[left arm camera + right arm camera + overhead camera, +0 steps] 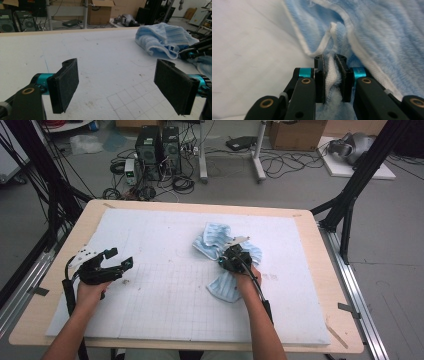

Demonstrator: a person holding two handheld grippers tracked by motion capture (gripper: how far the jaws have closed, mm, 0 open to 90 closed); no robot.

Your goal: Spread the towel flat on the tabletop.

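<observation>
Right gripper view: I am pinching the white hemmed edge of the light-blue towel (pixel 372 37) in my right gripper (pixel 333 75) | towel lying crumpled mid-mat (pixel 150 320), soft, light, floppy, best taken by its hem | left gripper (pixel 122 87) hovering level, gaping empty, well left of the towel.

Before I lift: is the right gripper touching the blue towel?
Touching. In the right gripper view the right gripper has both pads pressed on a white-edged fold of the blue towel.
</observation>
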